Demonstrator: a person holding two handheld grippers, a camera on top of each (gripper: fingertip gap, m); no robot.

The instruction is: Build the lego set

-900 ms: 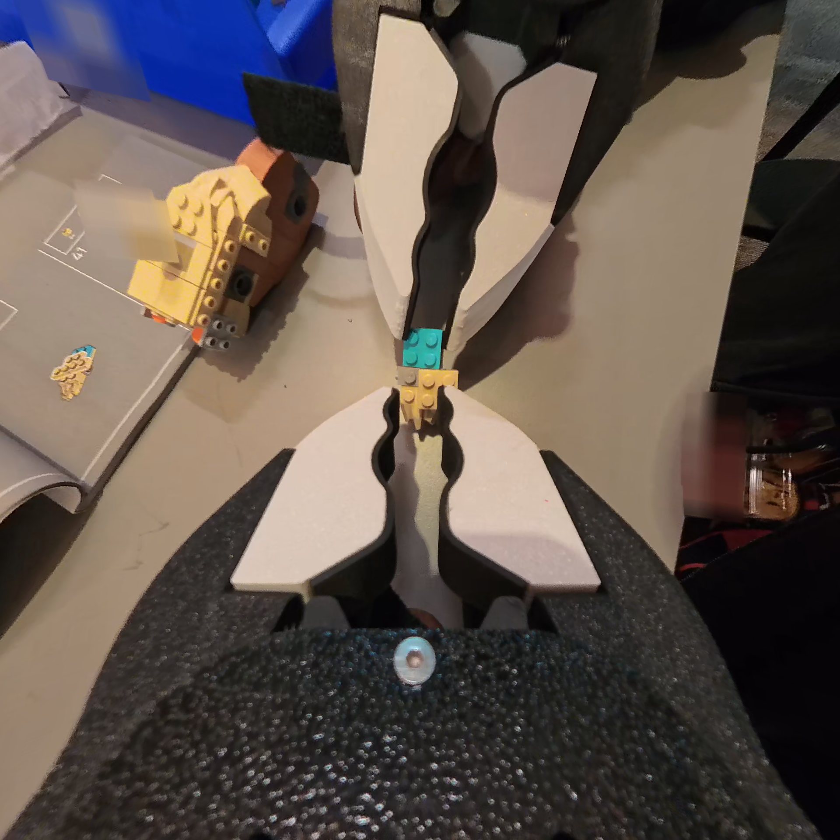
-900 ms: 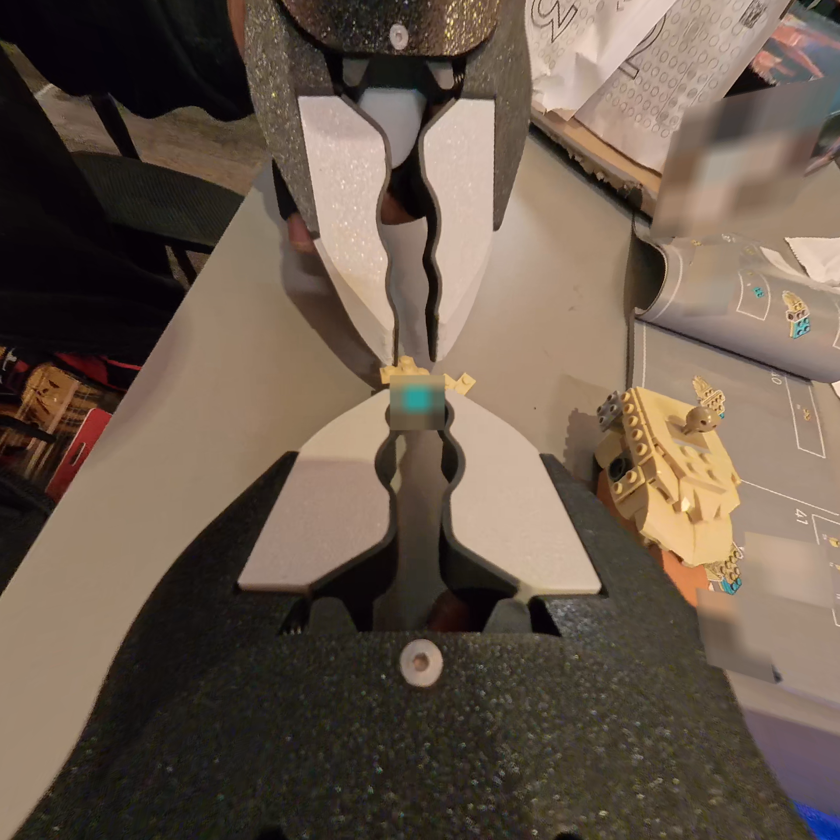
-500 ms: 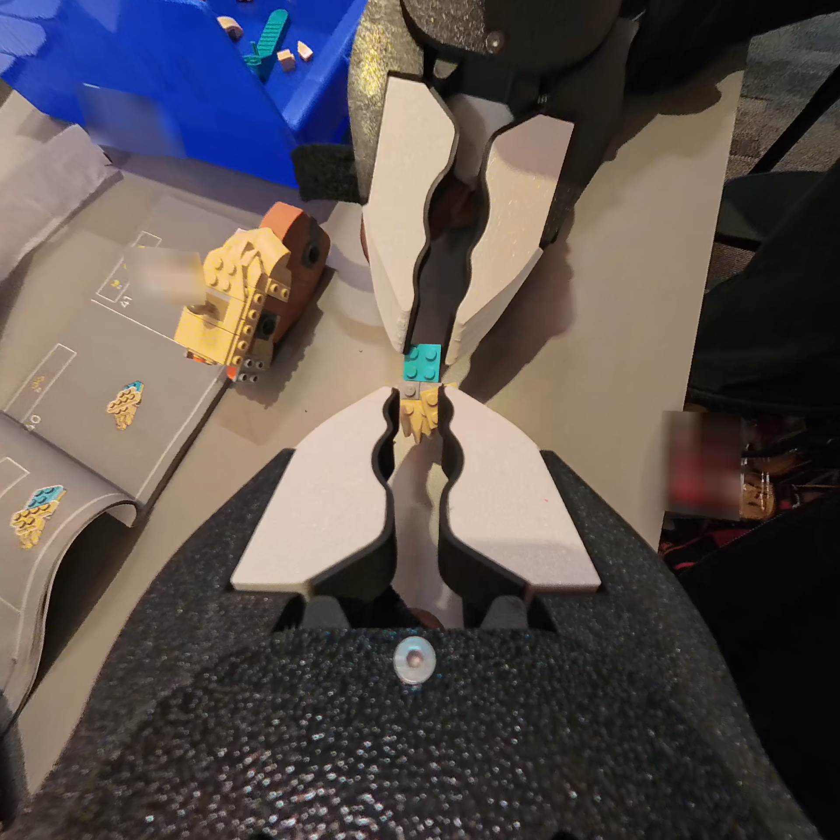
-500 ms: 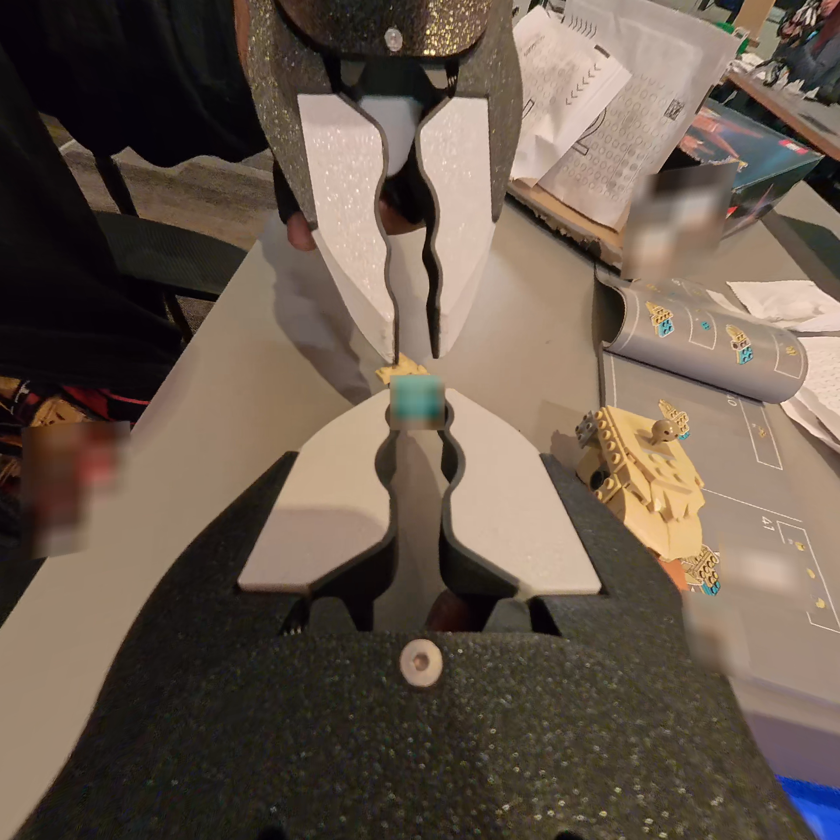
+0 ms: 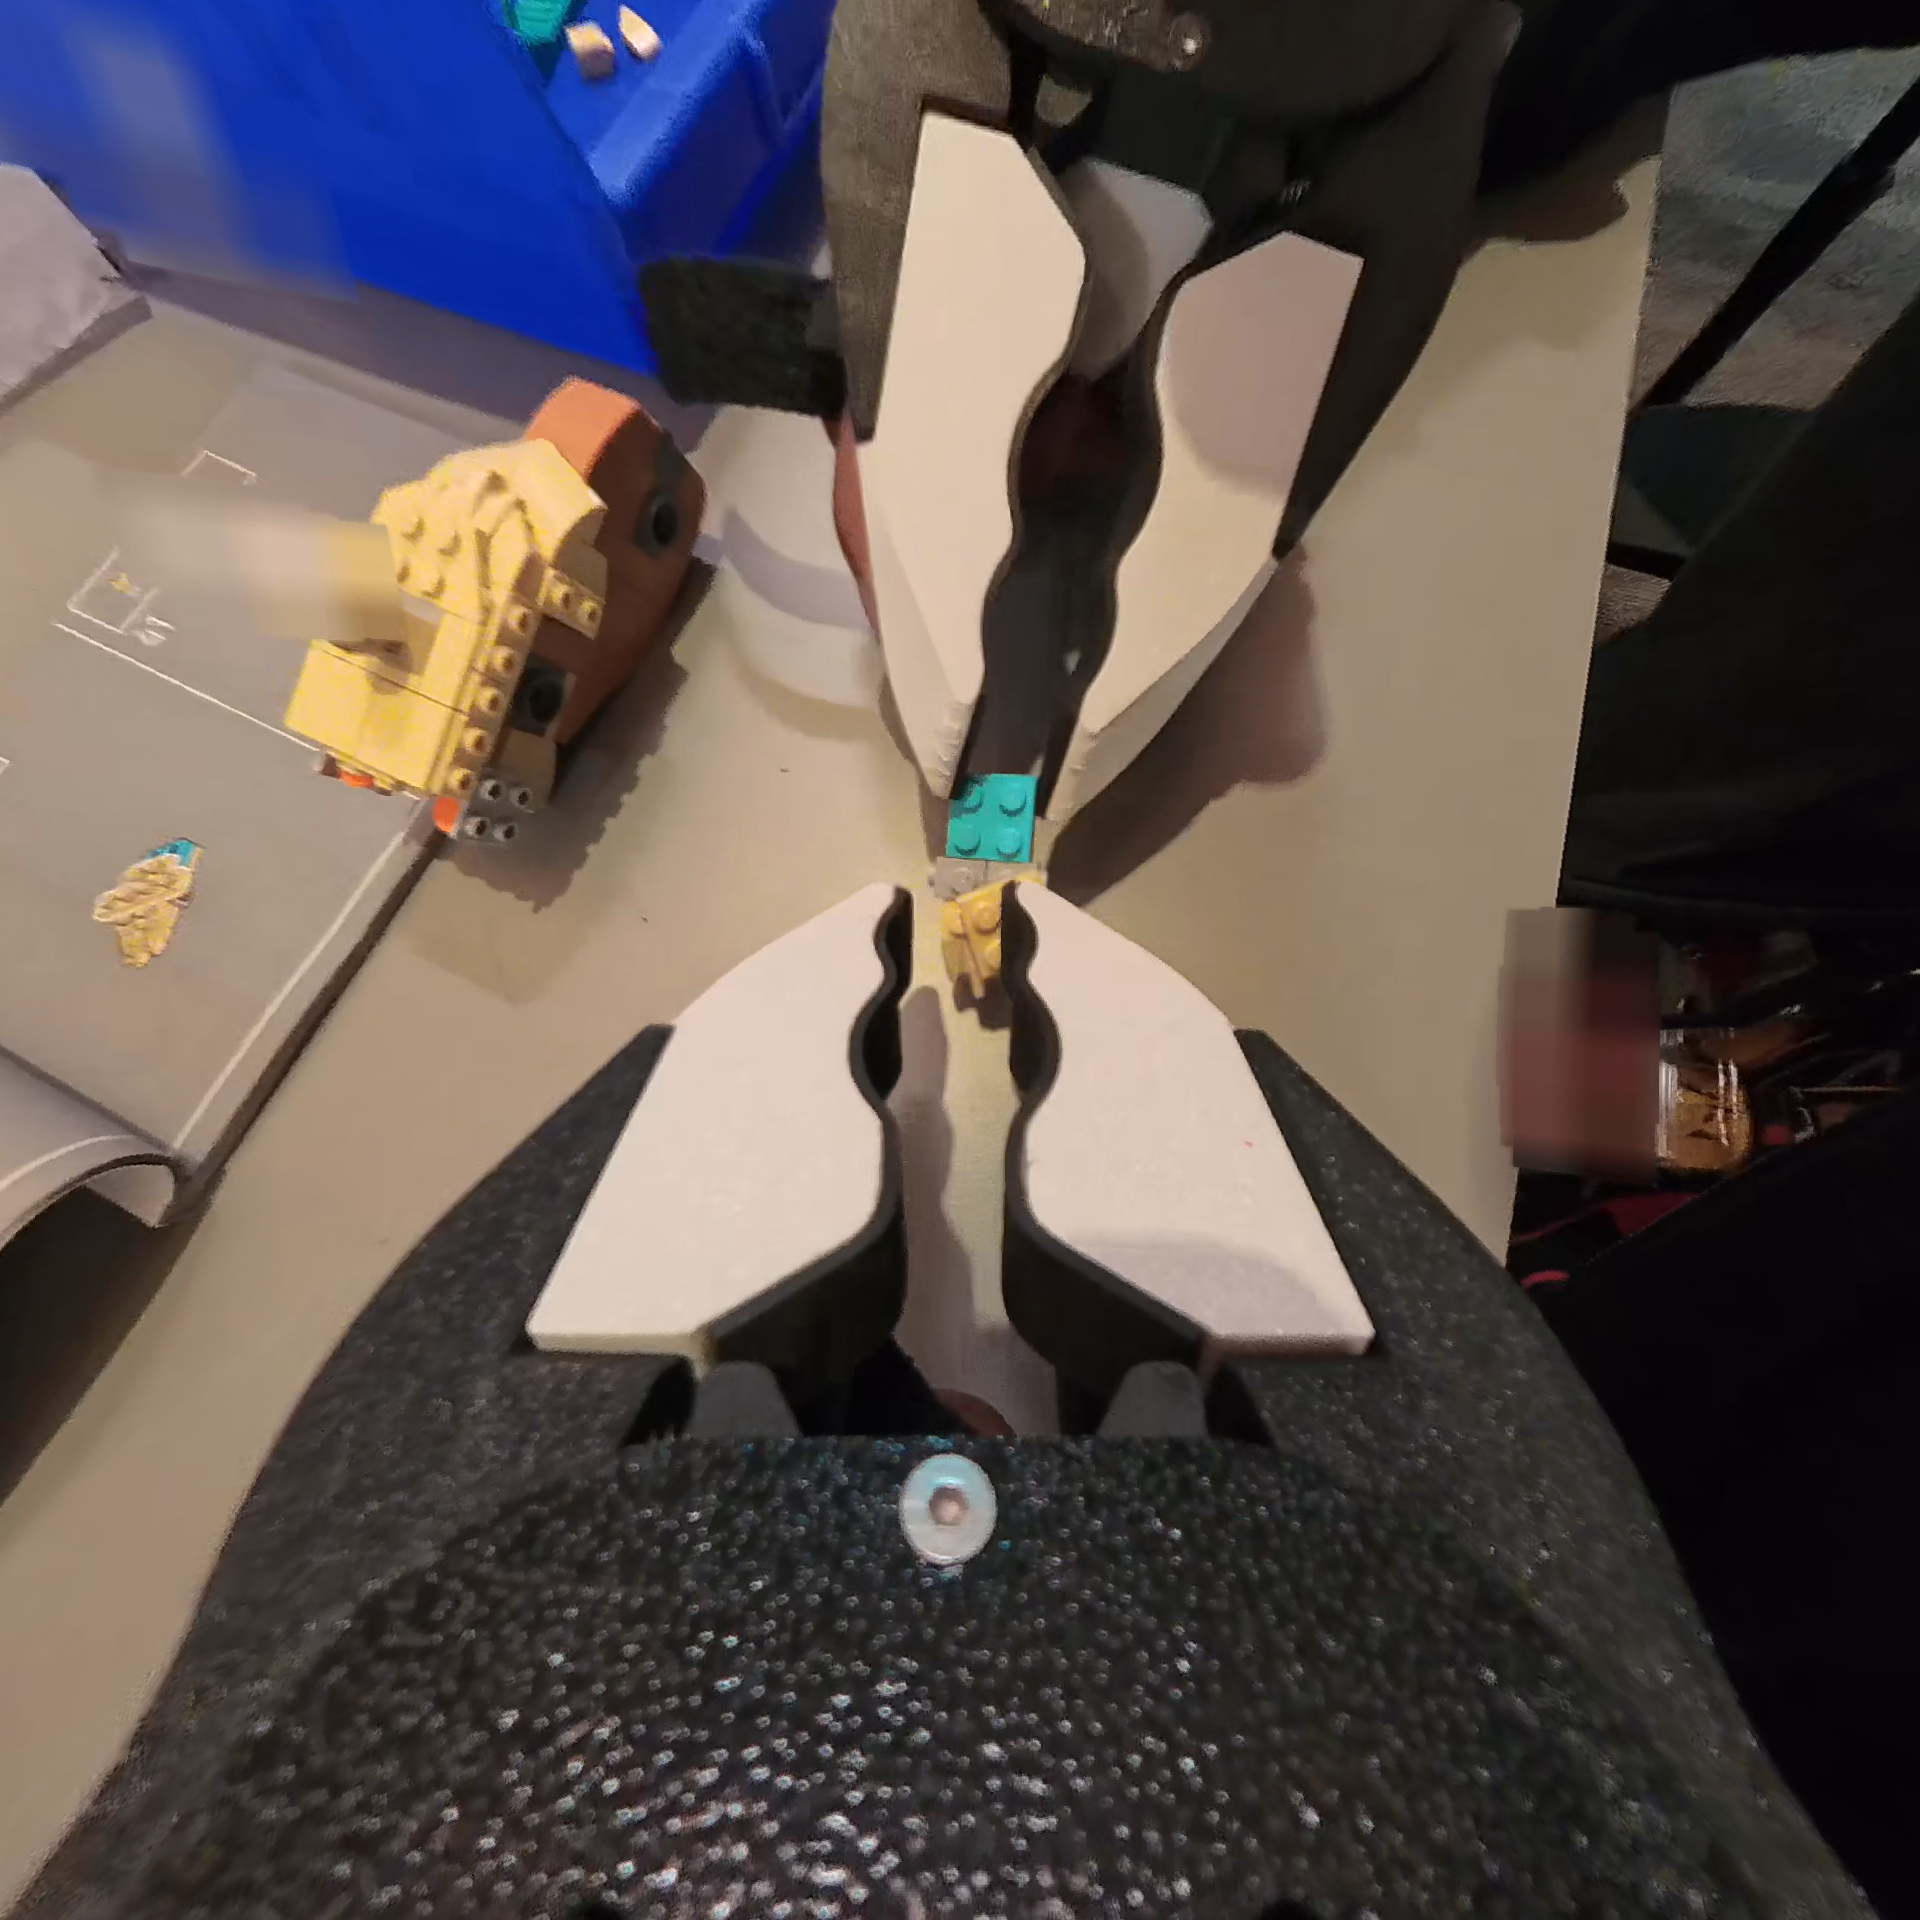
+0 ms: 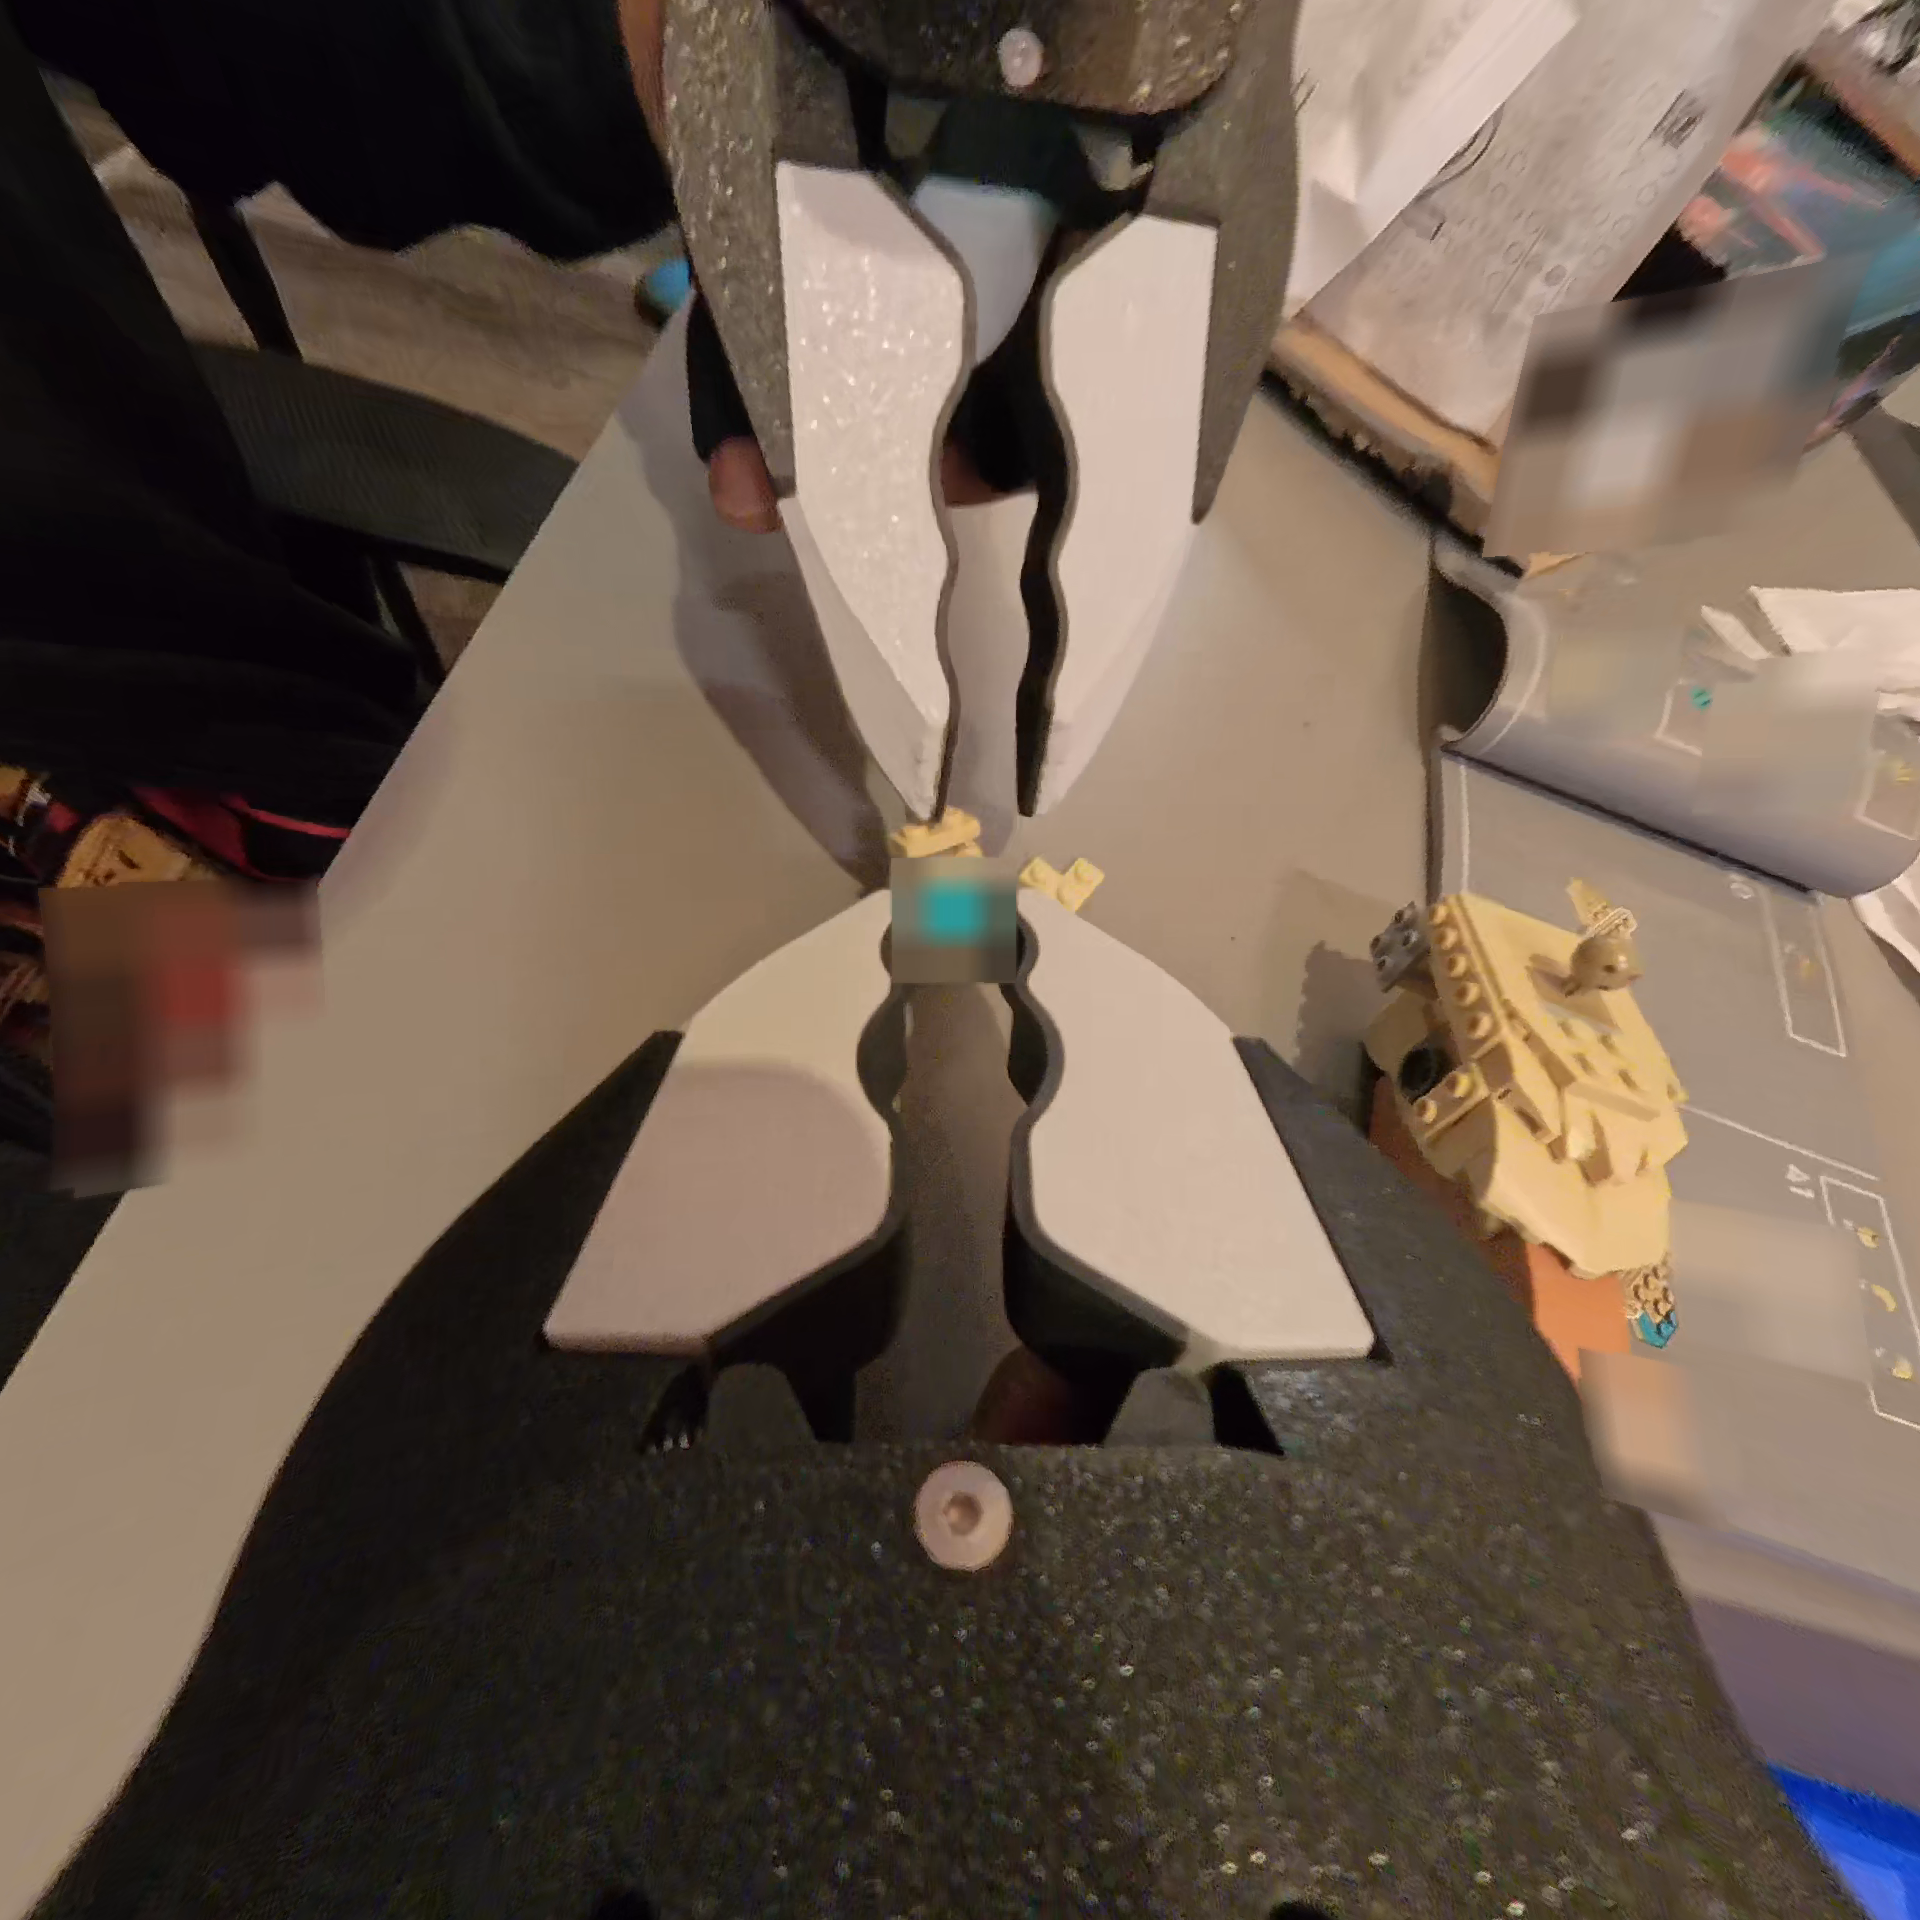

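Both jaws clenched: left gripper [image 5: 956,940] pinches the tan bit [image 5: 971,930], right gripper [image 6: 954,914] pinches the teal plate [image 5: 994,819]. They meet tip to tip, held above the table [image 5: 1403,727], and teal, a thin grey piece [image 5: 961,876] and tan sit in one line, touching. Can't tell whether the studs are fully seated — the right wrist view has a mosaic patch over the joint.

Progress, as a guess: well underway, not done.
- Done: a chunky tan model [image 5: 457,644] with a brown back and grey studs at its base stands on the open manual [image 5: 177,790], well apart from the grippers.
- In hand: this small teal/tan sub-assembly, being pressed together.
- Left: a loose tan piece [image 6: 1062,883] lies on the table just beside the tips; a few more loose parts sit in the blue bin [image 5: 436,135]. The sub-assembly presumably goes onto the model afterwards.

Writing: no brand visible on anything. The manual shows part drawings, step boxes and small numerals, partly blurred. Printed sheets [image 6: 1455,208] at the far edge of the table carry large numerals and dot grids — not copying any of it.
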